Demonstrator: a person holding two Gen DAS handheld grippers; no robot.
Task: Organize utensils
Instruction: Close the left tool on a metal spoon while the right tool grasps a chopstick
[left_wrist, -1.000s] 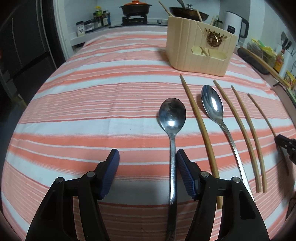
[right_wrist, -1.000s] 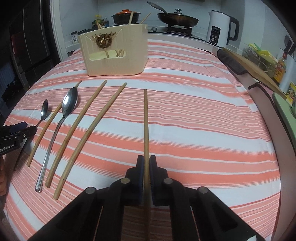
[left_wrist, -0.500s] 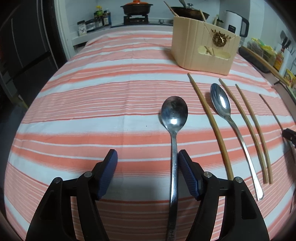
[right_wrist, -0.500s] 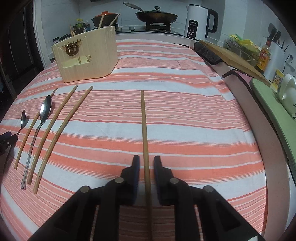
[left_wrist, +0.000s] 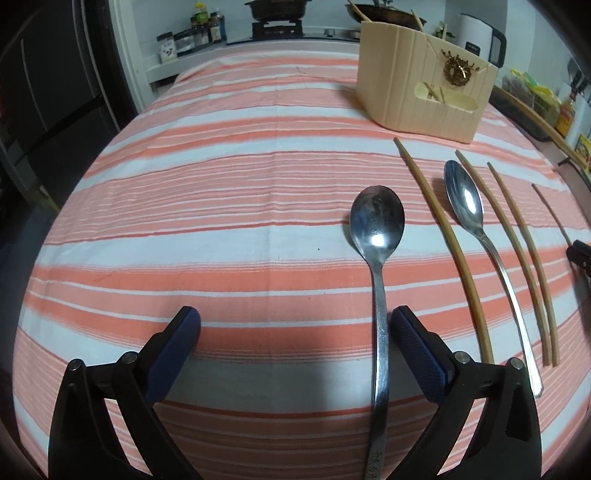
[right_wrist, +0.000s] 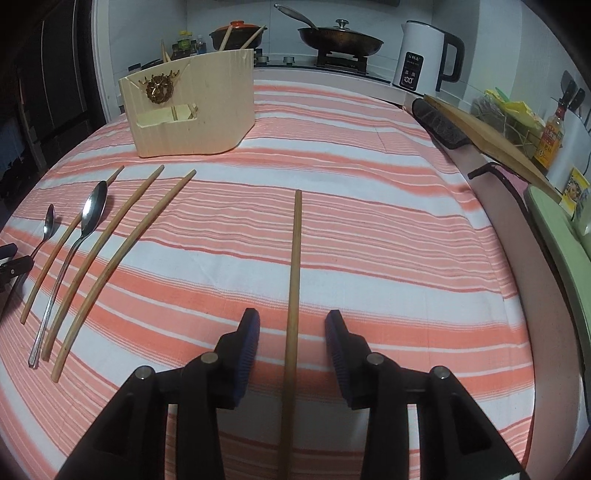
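Note:
My left gripper (left_wrist: 295, 328) is open. A steel spoon (left_wrist: 377, 236) lies on the striped cloth with its handle between the fingers, close to the right pad (left_wrist: 417, 350). My right gripper (right_wrist: 291, 332) is open, and a wooden chopstick (right_wrist: 295, 266) lies on the cloth between its pads, touching neither. A second spoon (left_wrist: 465, 201) and three more chopsticks (left_wrist: 443, 236) lie in a row between the two. A cream utensil holder (right_wrist: 195, 110) stands at the back with chopsticks in it.
The striped tablecloth (right_wrist: 369, 206) covers the table. A stove with pans (right_wrist: 340, 37) and a white kettle (right_wrist: 424, 55) stand behind it. A wooden board (right_wrist: 487, 136) and bottles line the right side. The right gripper's tip (left_wrist: 580, 254) shows at the left view's right edge.
My right gripper has opened and let go of the chopstick, which now lies on the cloth. My left gripper stays open over the spoon handle, shifted slightly.

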